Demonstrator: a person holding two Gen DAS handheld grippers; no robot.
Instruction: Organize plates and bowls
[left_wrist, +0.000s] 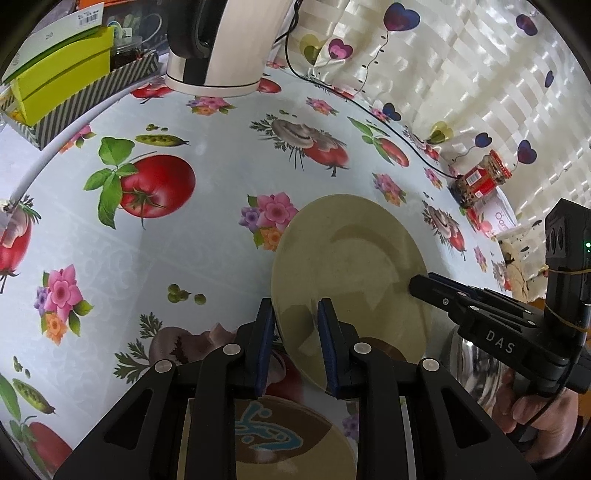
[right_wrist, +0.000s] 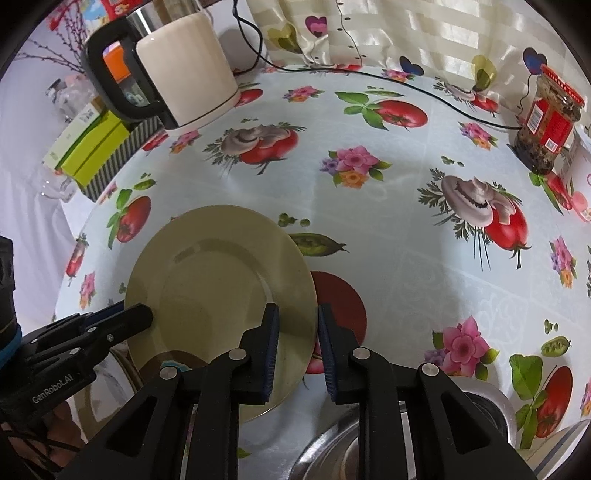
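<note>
Left wrist view. My left gripper (left_wrist: 295, 321) straddles the near-left rim of the beige plate (left_wrist: 351, 266); rim between the pads, contact not clear, so I cannot tell whether it is clamped or loose. My right gripper (left_wrist: 417, 284) comes in from the plate's right, its tip pinched on the rim. The plate tilts, lifted over a patterned plate (left_wrist: 280, 439) that lies below it, nearest me. A steel bowl (left_wrist: 476, 365) sits right of the beige plate. Count: two plates, one steel bowl.

Right wrist view. My right gripper (right_wrist: 295, 332) straddles the beige plate's (right_wrist: 218, 280) right rim, jaws nearly together. My left gripper (right_wrist: 146, 315) meets the opposite rim. Both hands equally near; the plate spans between them. Steel bowl (right_wrist: 332, 454) below-right of the plate. A kettle (right_wrist: 184, 70) stands beyond the plate. Count: one kettle, one jar (right_wrist: 546, 122) far right.
</note>
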